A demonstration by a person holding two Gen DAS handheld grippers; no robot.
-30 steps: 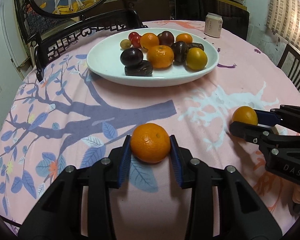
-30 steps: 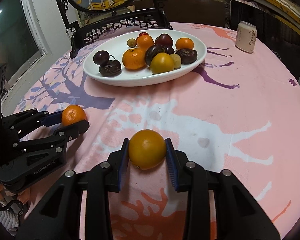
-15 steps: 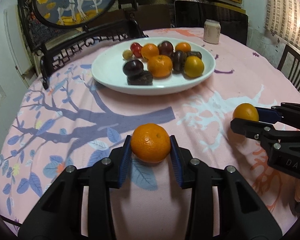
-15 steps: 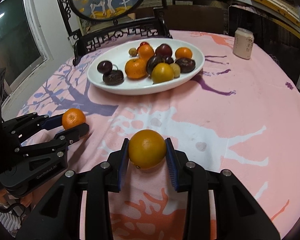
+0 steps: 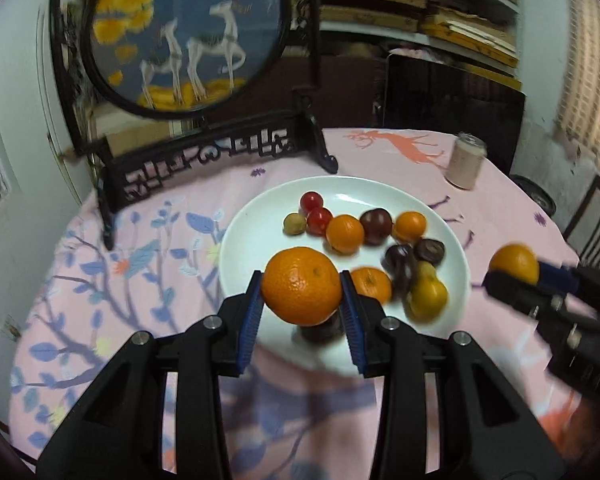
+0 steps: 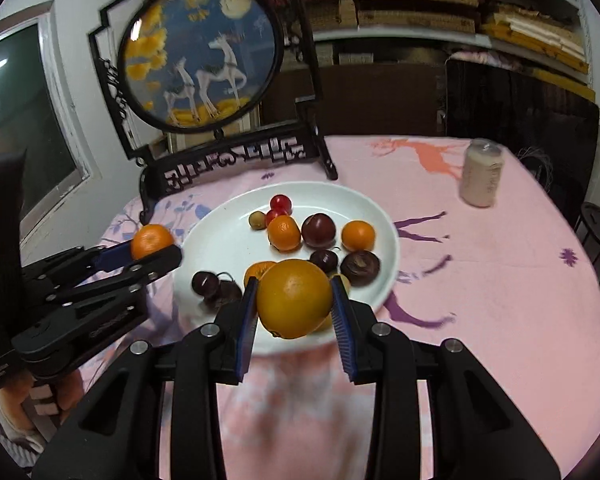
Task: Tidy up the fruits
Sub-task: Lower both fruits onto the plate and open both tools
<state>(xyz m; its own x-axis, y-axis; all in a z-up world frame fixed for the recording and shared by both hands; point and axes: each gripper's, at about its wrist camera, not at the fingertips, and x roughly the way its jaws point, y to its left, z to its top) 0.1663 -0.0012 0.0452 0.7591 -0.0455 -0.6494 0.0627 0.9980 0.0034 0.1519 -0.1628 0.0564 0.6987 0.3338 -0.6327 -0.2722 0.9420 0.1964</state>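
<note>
My left gripper (image 5: 302, 290) is shut on a mandarin (image 5: 301, 286), held in the air over the near left part of the white plate (image 5: 256, 216). My right gripper (image 6: 294, 300) is shut on a yellow-orange fruit (image 6: 294, 298), lifted above the plate's (image 6: 220, 232) near rim. Each gripper shows in the other's view: the right gripper (image 5: 514, 270) at the right of the left wrist view, the left gripper (image 6: 154, 246) at the left of the right wrist view. On the plate lie several mandarins, dark plums, red cherry tomatoes and small fruits.
A pale drink can (image 6: 482, 174) stands at the table's far right. A carved black stand with a round deer picture (image 6: 200, 56) rises behind the plate. The pink printed tablecloth (image 6: 480, 300) covers the round table. A dark chair back (image 5: 596, 216) shows at the right edge.
Both grippers have risen off the tablecloth with their fruits and moved forward toward the plate. The plate now lies right under and behind the held fruits.
</note>
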